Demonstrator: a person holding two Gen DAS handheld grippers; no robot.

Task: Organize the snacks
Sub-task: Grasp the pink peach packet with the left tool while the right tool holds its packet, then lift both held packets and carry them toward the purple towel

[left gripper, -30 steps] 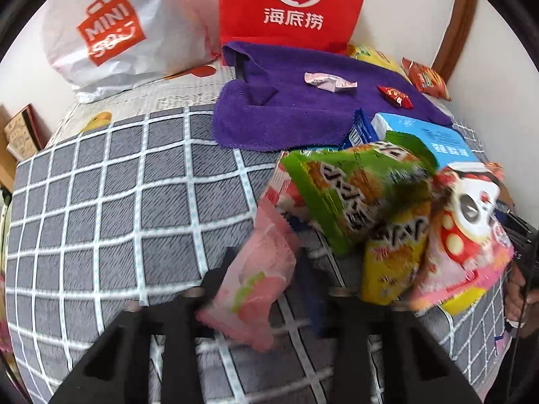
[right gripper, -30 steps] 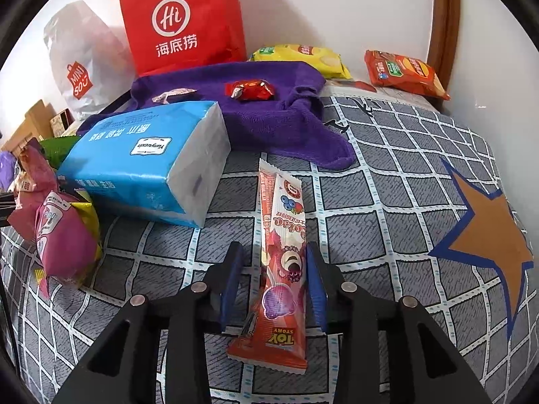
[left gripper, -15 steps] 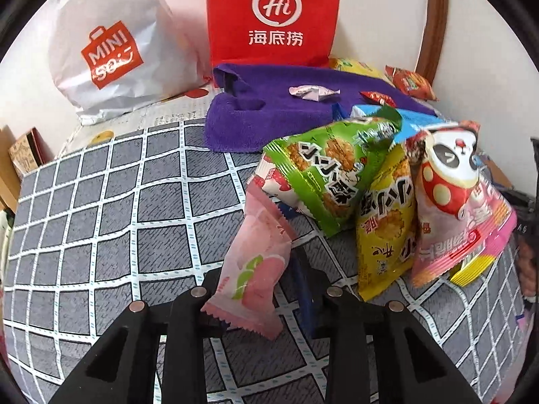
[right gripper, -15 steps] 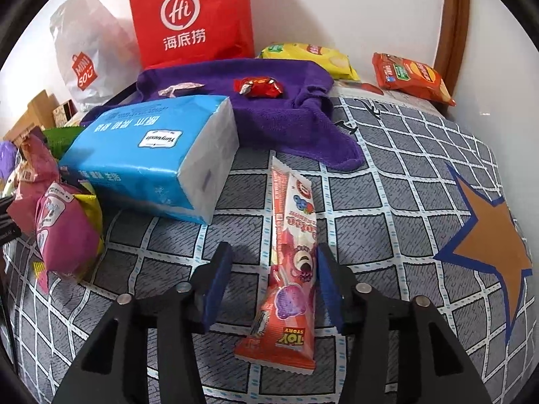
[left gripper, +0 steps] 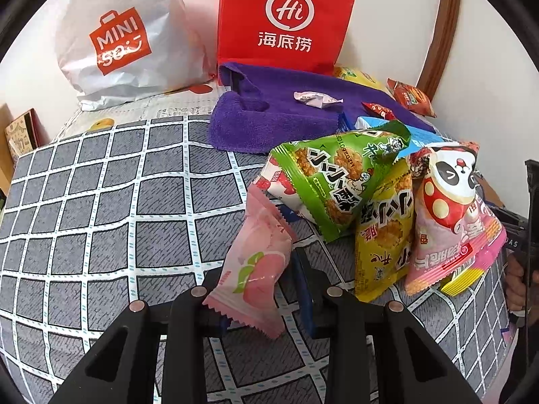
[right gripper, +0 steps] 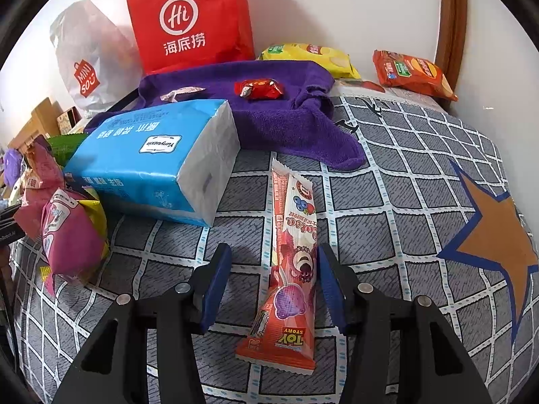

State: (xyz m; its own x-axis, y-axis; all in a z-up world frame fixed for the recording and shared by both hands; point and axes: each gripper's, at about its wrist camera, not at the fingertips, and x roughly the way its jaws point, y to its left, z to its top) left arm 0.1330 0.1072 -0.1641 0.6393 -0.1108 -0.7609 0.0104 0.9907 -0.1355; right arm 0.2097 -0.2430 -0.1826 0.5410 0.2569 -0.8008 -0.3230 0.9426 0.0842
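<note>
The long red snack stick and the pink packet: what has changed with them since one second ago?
The right gripper opened its fingers and let go of the long red snack stick, which now lies free on the checked cover. The left gripper still holds the pink packet. The tissue pack stayed put.

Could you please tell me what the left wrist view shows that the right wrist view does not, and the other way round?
Only the left wrist view shows the left gripper shut on the pink peach packet, and the panda face on the pink bag.

Only the right wrist view shows the right gripper open around the long Toy Story packet, and the orange star.

Both show the red bag, the purple towel and the blue tissue pack.
</note>
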